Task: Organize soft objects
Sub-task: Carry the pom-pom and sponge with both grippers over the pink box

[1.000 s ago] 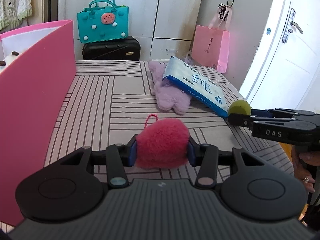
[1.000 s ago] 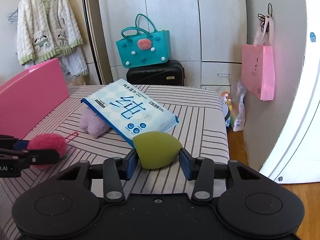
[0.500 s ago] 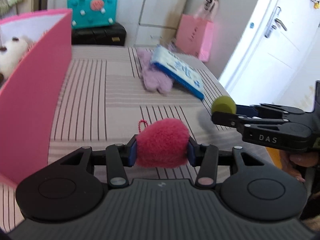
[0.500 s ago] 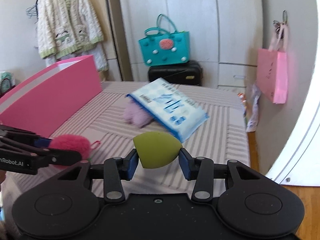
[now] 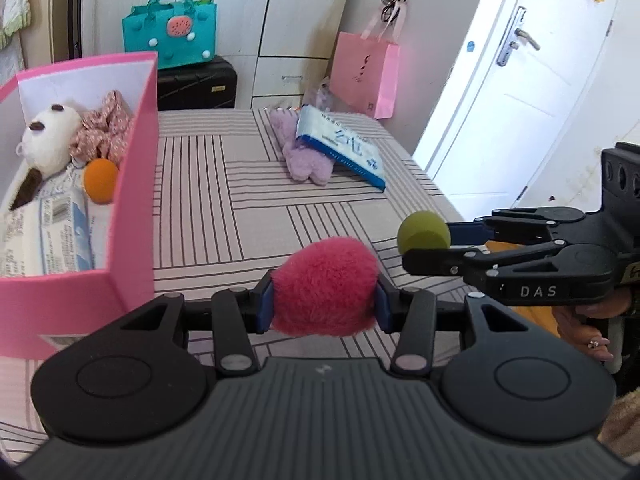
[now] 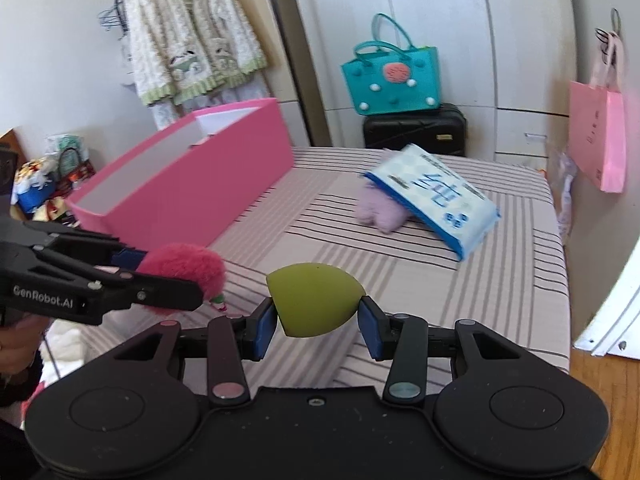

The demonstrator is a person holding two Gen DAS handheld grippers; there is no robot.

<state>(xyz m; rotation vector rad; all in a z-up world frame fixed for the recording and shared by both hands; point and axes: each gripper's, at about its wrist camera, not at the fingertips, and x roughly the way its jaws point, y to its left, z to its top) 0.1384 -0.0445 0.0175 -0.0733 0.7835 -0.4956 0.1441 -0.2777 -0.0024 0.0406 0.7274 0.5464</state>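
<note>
My left gripper (image 5: pixel 324 307) is shut on a fluffy pink pompom (image 5: pixel 325 280), held above the striped bed just right of the open pink box (image 5: pixel 136 184). In the right wrist view the same pompom (image 6: pixel 185 263) shows in the left gripper (image 6: pixel 180 280) at the left. My right gripper (image 6: pixel 318 321) is shut on an olive-green teardrop sponge (image 6: pixel 314 300); that sponge (image 5: pixel 422 230) hangs close to the pompom's right. Farther back on the bed lies a purple plush (image 5: pixel 302 156), with a blue-and-white tissue pack (image 5: pixel 344 146) leaning on it.
The pink box (image 6: pixel 208 176) holds a white plush toy (image 5: pixel 50 136), a floral scrunchie (image 5: pixel 106 128), an orange ball (image 5: pixel 100 174) and a tissue pack. Beyond the bed stand a teal bag (image 5: pixel 172 32) on a black suitcase (image 5: pixel 196 84), a hanging pink paper bag (image 5: pixel 366 74) and a white door (image 5: pixel 520 80).
Both grippers rose and swung toward the pink box, each keeping its object. The box's inside has come into the left wrist view. The right gripper now sits closer to the left one.
</note>
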